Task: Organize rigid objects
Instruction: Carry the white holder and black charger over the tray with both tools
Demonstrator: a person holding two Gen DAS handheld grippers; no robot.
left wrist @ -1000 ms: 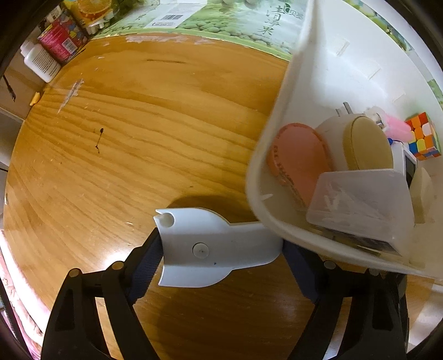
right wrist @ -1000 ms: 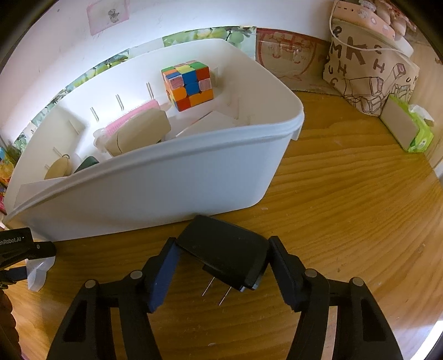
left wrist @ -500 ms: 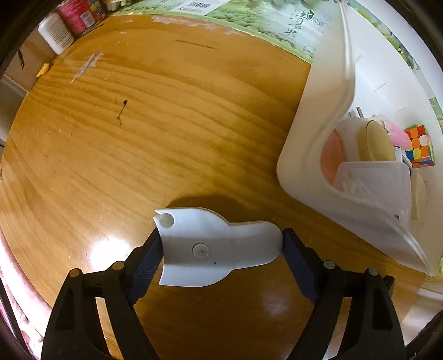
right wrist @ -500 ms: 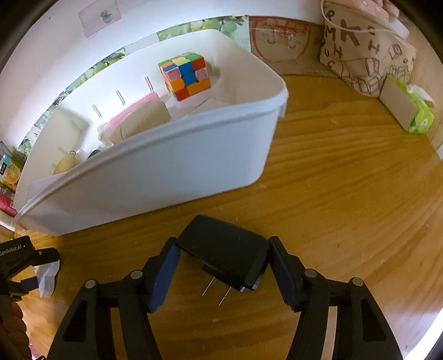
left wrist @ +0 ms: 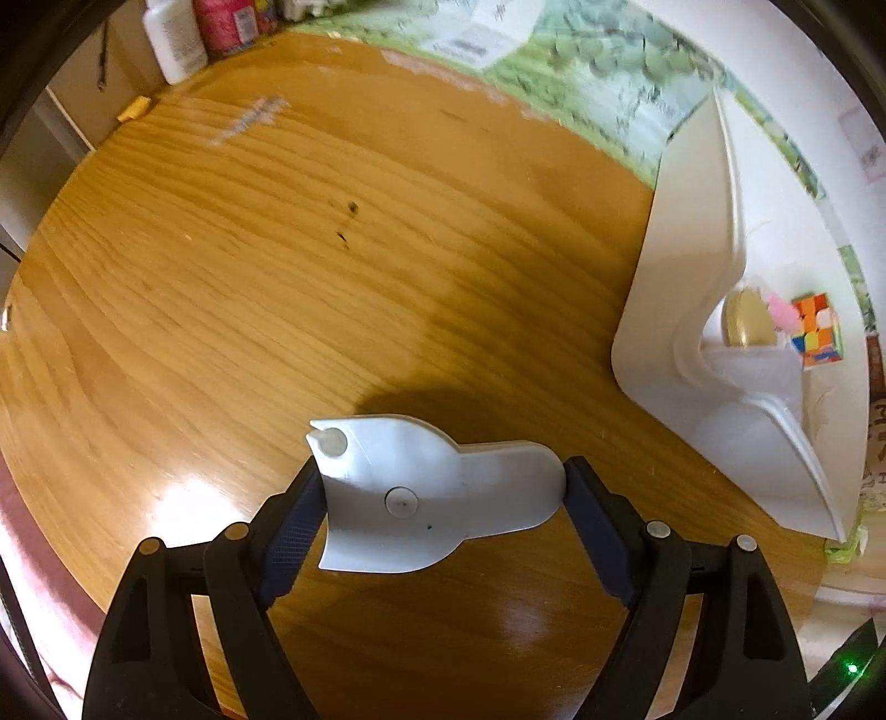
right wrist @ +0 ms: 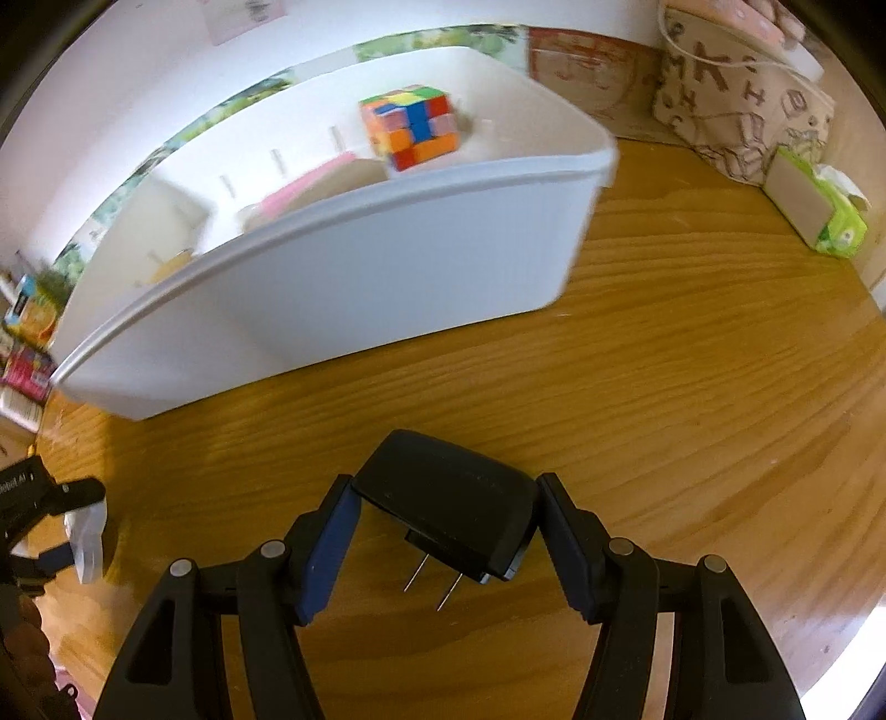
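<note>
My left gripper is shut on a flat white plastic piece with a round stud, held above the wooden table. The white bin stands to its right, holding a colour cube, a pink item and a tan round lid. In the right wrist view my right gripper is shut on a black plug adapter, its two metal prongs pointing down toward me. The bin lies beyond it with the cube inside. The left gripper with its white piece shows at the left edge.
Bottles and a red can stand at the table's far left corner. A printed paper bag and a green tissue pack sit at the far right. A green-patterned box lines the back wall.
Both grippers have drawn back from the bin, each keeping its object. In the left view the bin slid from overhead to the right edge; in the right view it looks smaller and farther off.
</note>
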